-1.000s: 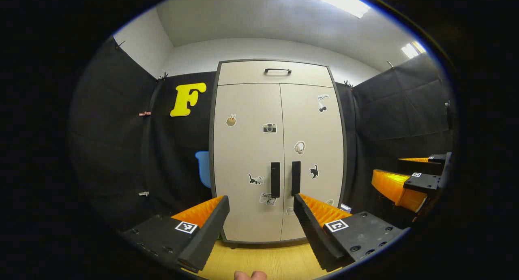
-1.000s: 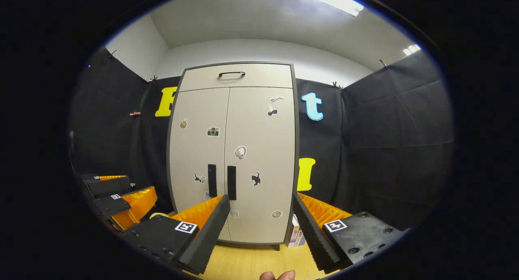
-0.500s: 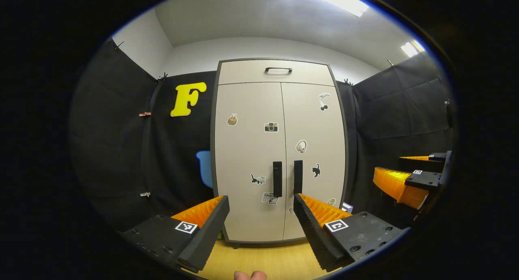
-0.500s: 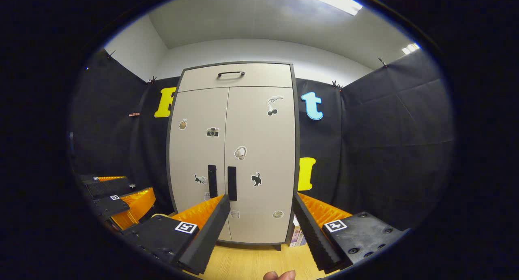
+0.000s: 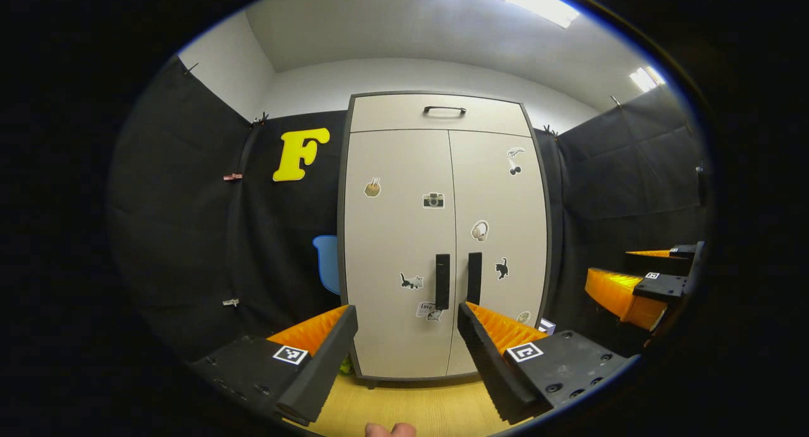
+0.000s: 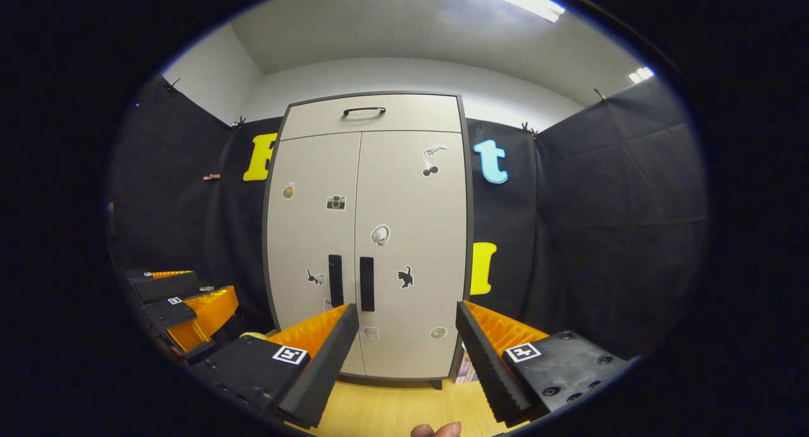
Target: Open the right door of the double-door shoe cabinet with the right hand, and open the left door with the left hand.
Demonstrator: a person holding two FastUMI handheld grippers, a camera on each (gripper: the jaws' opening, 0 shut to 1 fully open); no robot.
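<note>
A tall beige shoe cabinet (image 5: 442, 171) (image 6: 373, 171) with stickers stands ahead, both doors closed. The left door's black vertical handle (image 5: 442, 281) (image 6: 335, 280) and the right door's handle (image 5: 474, 277) (image 6: 366, 283) sit side by side at the middle seam. My left gripper (image 5: 407, 320) is open, well short of the cabinet, with the left handle just above its gap. My right gripper (image 6: 407, 317) is open too, at a distance, aimed at the right door's lower part. Each gripper also appears off to the side in the other's view (image 5: 638, 285) (image 6: 177, 298).
A drawer with a black handle (image 5: 444, 110) tops the cabinet. Black cloth walls close in on both sides. The floor (image 5: 411, 405) is light wood. A small box (image 6: 464, 367) stands by the cabinet's right foot. A fingertip (image 5: 390, 429) shows at the bottom edge.
The cabinet has drifted right in the left gripper view and grown slightly in the right gripper view. Both grippers stay open.
</note>
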